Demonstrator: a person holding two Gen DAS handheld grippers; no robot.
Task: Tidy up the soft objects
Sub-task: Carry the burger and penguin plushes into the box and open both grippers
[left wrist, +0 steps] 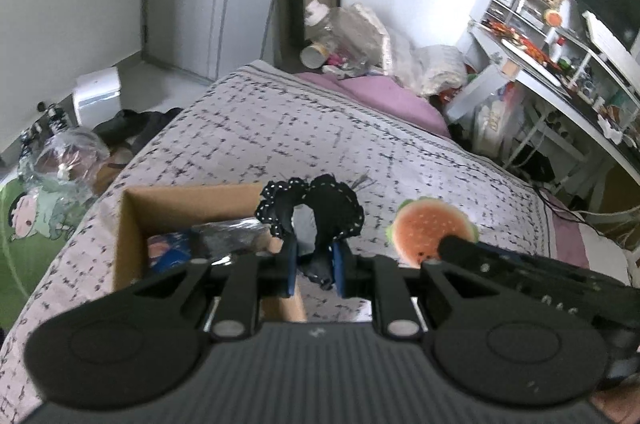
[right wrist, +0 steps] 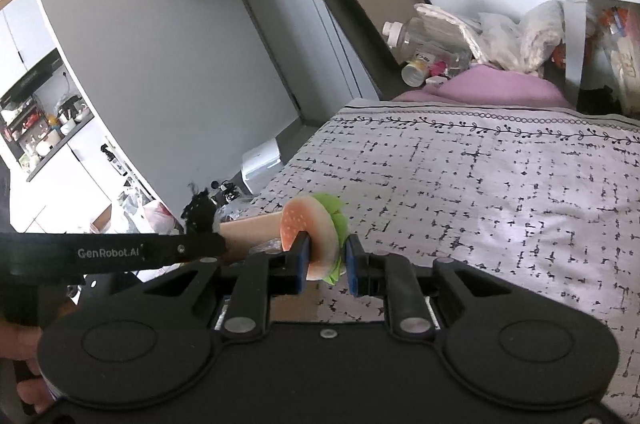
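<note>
Left wrist view, tool: my left gripper [left wrist: 314,266] is pinching the black frilly scrunchie [left wrist: 310,209] low between its blue pads [left wrist: 291,266]; the ruffled loop stands free above the tips, centre of the frame.
Left wrist view, scrunchie handling: I judge it very light, limp and compressible. It will not slip out easily, but it flops, so the bunched lower edge is a sound hold.
Left wrist view, box: the open cardboard box [left wrist: 132,220] sits on the patterned bedspread [left wrist: 280,127] at lower left, with dark wrapped items already inside; the scrunchie hangs near its right edge.
Left wrist view, burger: the plush burger [left wrist: 428,230] shows right of centre, held at the tip of my right tool.
Right wrist view, tool: my right gripper [right wrist: 326,266] is clamped across the burger plush [right wrist: 308,232], bun face turned left, green felt lettuce sticking out.
Right wrist view, burger handling: soft, squashy and light, I think; gripping across its thickness works, since the padding gives rather than slides.
Right wrist view, neighbour: the left tool's arm crosses mid-left.
</note>
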